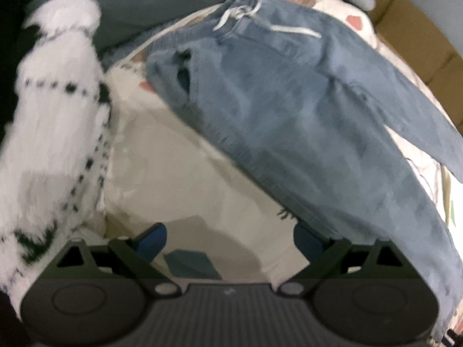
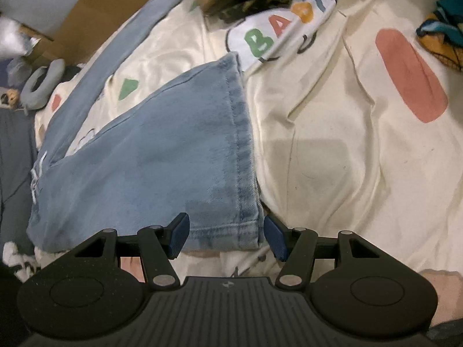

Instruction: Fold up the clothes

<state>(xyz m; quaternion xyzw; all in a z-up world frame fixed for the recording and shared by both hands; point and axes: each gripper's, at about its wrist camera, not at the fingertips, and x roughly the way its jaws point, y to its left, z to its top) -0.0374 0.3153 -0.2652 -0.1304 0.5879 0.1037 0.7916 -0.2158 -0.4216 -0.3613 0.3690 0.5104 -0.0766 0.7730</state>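
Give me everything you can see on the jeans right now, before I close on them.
The jeans are light blue washed denim with a pale drawstring at the waist and a dark side pocket opening. They lie spread flat on the cream printed bedsheet, legs apart, unfolded. One stitched leg hem sits between the open fingers of the right gripper, not yet pinched. The left gripper is open, empty, at the edge of the jeans.

jeans (image 1: 303,110) | light blue denim, white drawstring waist at top centre of left view | spread flat, legs apart | hemmed cuff (image 2: 240,156) centre of right view
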